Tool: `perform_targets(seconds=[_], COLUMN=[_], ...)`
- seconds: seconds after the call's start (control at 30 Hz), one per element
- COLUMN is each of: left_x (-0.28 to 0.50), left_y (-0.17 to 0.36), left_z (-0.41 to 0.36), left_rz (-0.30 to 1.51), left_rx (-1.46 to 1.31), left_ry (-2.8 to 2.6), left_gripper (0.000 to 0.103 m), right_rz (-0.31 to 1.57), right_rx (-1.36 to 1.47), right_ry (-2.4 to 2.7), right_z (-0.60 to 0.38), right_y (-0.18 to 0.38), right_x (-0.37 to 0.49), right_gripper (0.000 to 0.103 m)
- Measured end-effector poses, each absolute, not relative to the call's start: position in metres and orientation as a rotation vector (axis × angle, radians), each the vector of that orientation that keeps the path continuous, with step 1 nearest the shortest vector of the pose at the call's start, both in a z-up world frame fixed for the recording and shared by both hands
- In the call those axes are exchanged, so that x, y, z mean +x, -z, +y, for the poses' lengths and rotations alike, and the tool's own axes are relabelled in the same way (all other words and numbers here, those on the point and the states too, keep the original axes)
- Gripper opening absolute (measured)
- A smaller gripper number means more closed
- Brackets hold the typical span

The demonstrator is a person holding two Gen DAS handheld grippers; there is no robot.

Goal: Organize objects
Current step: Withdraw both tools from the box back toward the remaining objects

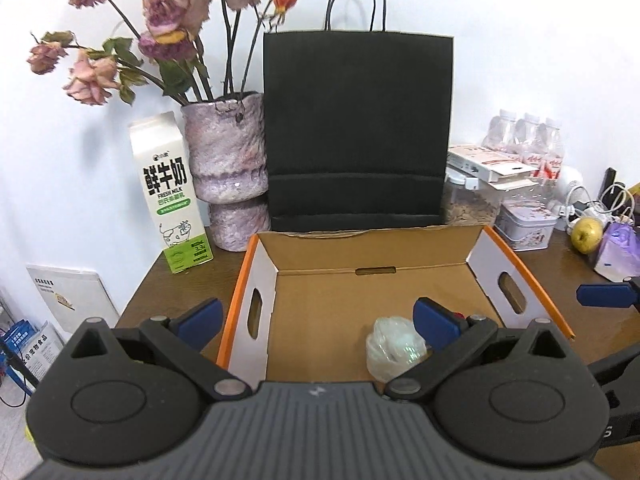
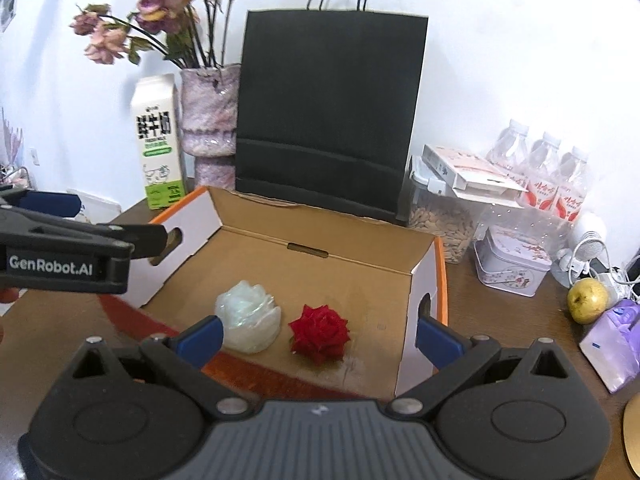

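An open cardboard box (image 2: 320, 236) with orange edges stands on the brown table, also in the left wrist view (image 1: 372, 252). Inside it lie a white translucent rose (image 2: 250, 318) and a red rose (image 2: 320, 334) side by side. In the left wrist view only the white rose (image 1: 394, 346) shows, next to my right fingertip. My left gripper (image 1: 318, 318) is open and empty above the box's near-left part; it also shows in the right wrist view (image 2: 60, 236). My right gripper (image 2: 318, 338) is open and empty, its fingers straddling both roses above the box's near edge.
Behind the box stand a black paper bag (image 2: 328, 112), a milk carton (image 2: 158, 144) and a vase of dried flowers (image 2: 208, 120). To the right are a seed jar (image 2: 444, 220), a tin (image 2: 512, 266), water bottles (image 2: 548, 176), a yellow pear (image 2: 588, 300) and a purple tissue pack (image 2: 614, 344).
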State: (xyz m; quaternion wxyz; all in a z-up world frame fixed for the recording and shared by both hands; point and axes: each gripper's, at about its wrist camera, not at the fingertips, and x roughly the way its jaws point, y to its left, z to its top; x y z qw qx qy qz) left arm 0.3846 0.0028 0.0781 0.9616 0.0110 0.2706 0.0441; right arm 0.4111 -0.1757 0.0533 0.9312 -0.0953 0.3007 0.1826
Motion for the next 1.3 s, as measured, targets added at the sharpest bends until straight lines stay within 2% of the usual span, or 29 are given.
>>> perform_targets(seconds=[0.67,1.3], left_x=[0.263,0.116], left_y=[-0.094,-0.074], left_z=[0.002,-0.008], left_rz=[0.456,0.420], left_rx=[0.010,0.003], left_ry=[-0.113,-0.086], left_gripper=[0.103,0.103], right_rz=[0.524,0.465], right_rx=[-0.182,-0.171], right_ry=[-0.377,-0.396], right_z=[-0.196,-0.225], right_y=[-0.072,-0.047], right_x=[0.301,0.167], right_gripper=[0.103,0.103])
